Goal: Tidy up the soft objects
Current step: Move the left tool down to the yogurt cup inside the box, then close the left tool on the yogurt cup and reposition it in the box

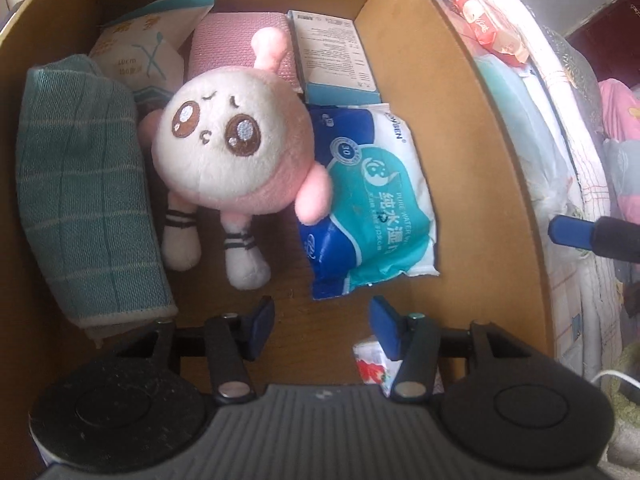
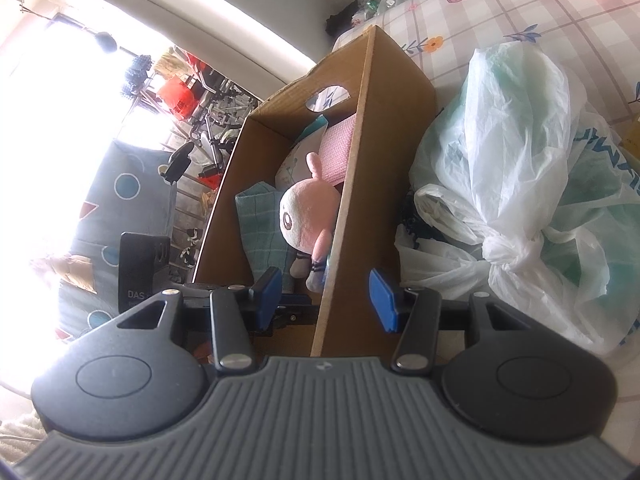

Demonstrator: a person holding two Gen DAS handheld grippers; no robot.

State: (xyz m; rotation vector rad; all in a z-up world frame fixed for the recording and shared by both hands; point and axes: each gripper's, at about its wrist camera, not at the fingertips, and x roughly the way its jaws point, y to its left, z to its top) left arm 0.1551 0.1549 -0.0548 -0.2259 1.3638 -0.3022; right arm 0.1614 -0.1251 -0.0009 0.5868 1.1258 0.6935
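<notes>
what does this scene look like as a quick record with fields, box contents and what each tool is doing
container: cardboard box, open top
centre: pink plush toy, face up
left of toy: green towel
right of toy: wet wipes pack, toy's arm overlapping it
far end: pink cloth, white carton
left tool: open, empty, over the box
right tool: open, straddling the box wall
outside box: tied plastic bags

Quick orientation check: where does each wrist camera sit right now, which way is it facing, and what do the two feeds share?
Left wrist: above the cardboard box, looking steeply down at the plush toy; left gripper open, empty.
Right wrist: at the box's near corner, looking along its side wall; right gripper open, straddling that wall.
Shared: box, plush toy, teal towel, pink cloth.
</notes>
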